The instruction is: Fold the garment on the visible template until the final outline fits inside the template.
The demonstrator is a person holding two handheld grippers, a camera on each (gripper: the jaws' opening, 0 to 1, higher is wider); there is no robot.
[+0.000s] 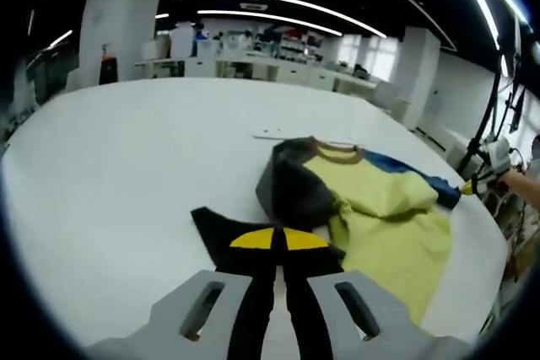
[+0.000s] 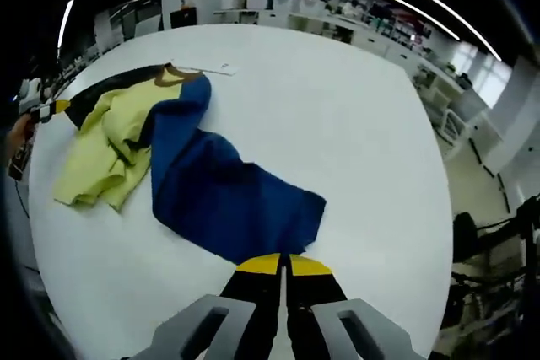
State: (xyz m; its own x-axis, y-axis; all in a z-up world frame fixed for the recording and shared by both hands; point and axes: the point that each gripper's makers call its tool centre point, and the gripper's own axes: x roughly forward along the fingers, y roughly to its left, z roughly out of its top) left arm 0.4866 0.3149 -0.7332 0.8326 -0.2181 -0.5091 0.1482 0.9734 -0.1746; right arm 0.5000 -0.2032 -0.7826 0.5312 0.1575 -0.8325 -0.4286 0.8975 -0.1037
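Two grippers: both mine, each clenched on a part of the same garment.
Left gripper: my yellow-tipped jaws are pressed together on the dark grey sleeve, whose black end drapes down to them in the left gripper view.
Right gripper: my jaws are pinched closed on the edge of the blue sleeve, which spreads flat just ahead of them in the right gripper view.
Garment: a colour-blocked shirt with a yellow body, tan collar, one dark grey side and one blue side; it lies crumpled on the white table, the yellow part bunched in folds.
Template: I cannot tell its outline on the white surface.
Paper slip: lies on the table just beyond the collar.
Surroundings: benches and shelving stand beyond the table under long ceiling lights.
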